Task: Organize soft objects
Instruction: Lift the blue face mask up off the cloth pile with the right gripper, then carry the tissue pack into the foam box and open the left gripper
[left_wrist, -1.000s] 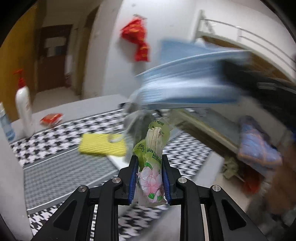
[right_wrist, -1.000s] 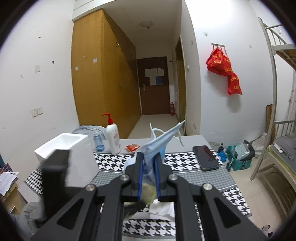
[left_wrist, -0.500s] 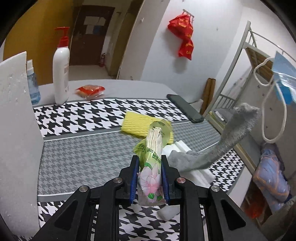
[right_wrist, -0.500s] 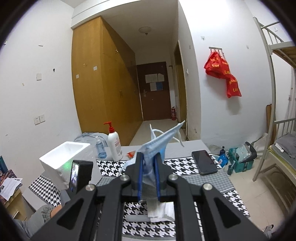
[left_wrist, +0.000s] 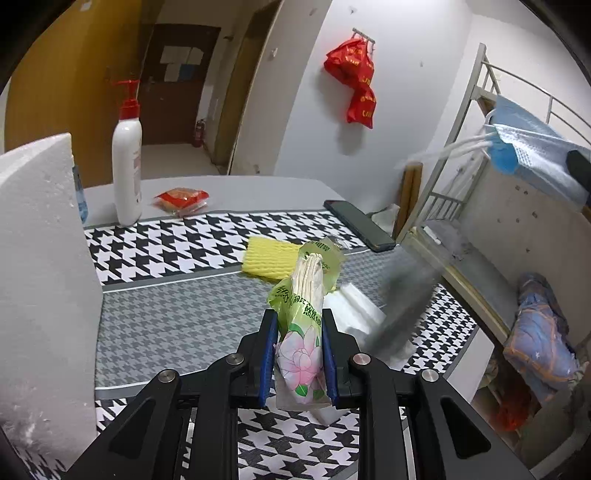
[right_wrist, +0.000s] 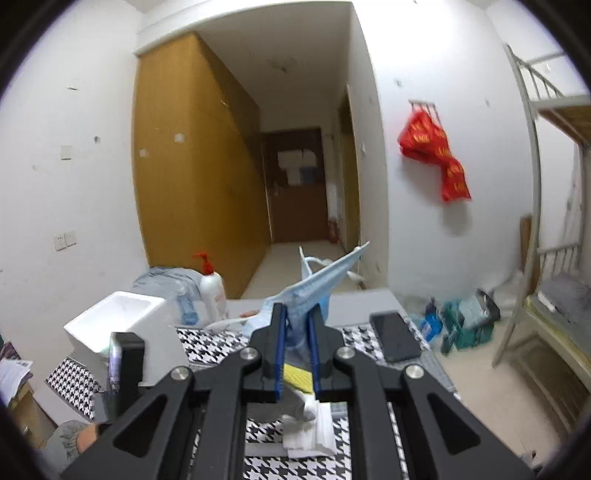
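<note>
My left gripper (left_wrist: 297, 332) is shut on a tissue pack (left_wrist: 301, 343) in a green wrapper with a pink flower, held upright above the houndstooth table cloth (left_wrist: 177, 325). Beyond it lie a yellow sponge cloth (left_wrist: 267, 258) and a white stack (left_wrist: 354, 308). A grey sock (left_wrist: 406, 295) shows blurred over that stack. My right gripper (right_wrist: 297, 332) is shut on a blue face mask (right_wrist: 321, 277), whose ear loops stick out past the fingers. The mask (left_wrist: 532, 151) also shows at the upper right of the left wrist view. Below the right gripper I see the sock (right_wrist: 295, 406) on the white stack (right_wrist: 321, 432).
A white foam box (left_wrist: 37, 258) stands at the table's left, open-topped (right_wrist: 122, 321). A pump bottle (left_wrist: 127, 162), a red packet (left_wrist: 181, 195) and a black phone (left_wrist: 360, 225) sit at the back. A person's hand (right_wrist: 85, 439) is lower left. A bunk bed (left_wrist: 480, 258) borders the right.
The left gripper has swung across the table with the tissue pack still held. The grey sock, stretched upward half a second ago, has dropped toward the white stack. The right gripper keeps the mask.
</note>
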